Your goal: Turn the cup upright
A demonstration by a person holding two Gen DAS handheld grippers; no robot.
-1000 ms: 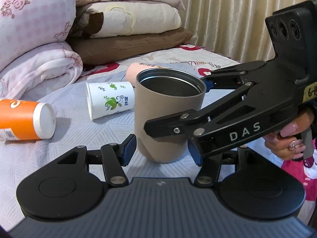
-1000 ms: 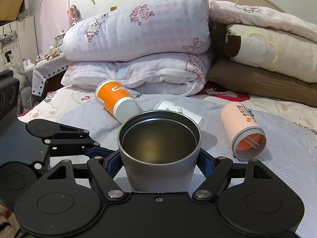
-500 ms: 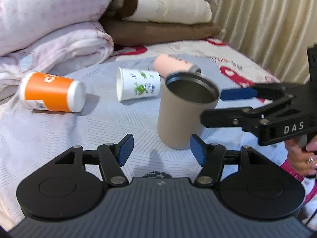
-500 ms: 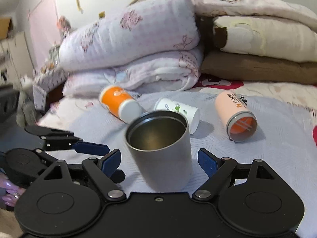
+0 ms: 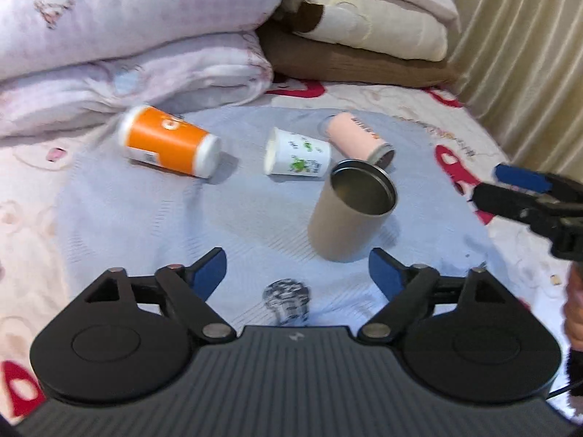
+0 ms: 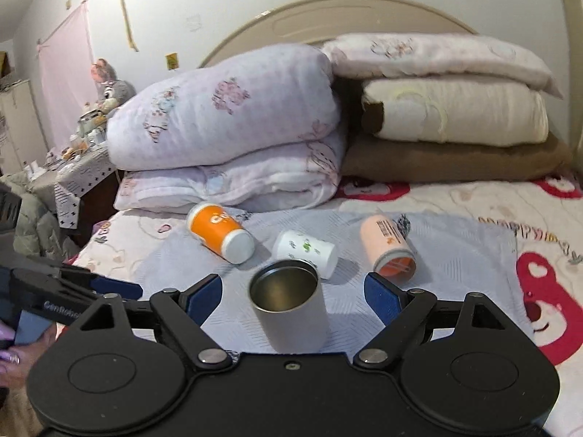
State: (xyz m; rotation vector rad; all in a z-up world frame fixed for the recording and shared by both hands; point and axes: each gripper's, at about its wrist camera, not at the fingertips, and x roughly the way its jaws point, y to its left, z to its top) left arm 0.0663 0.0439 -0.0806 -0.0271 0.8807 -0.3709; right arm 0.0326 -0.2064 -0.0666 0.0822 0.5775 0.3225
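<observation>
My right gripper is cut off at the left view's right edge. Both grippers' fingers gape wide, empty. One grey cup stands upright mid-frame on the bed; three cups lie behind it.

The right hand-held gripper is cut off by the frame's right edge; the quilts are blurred
</observation>
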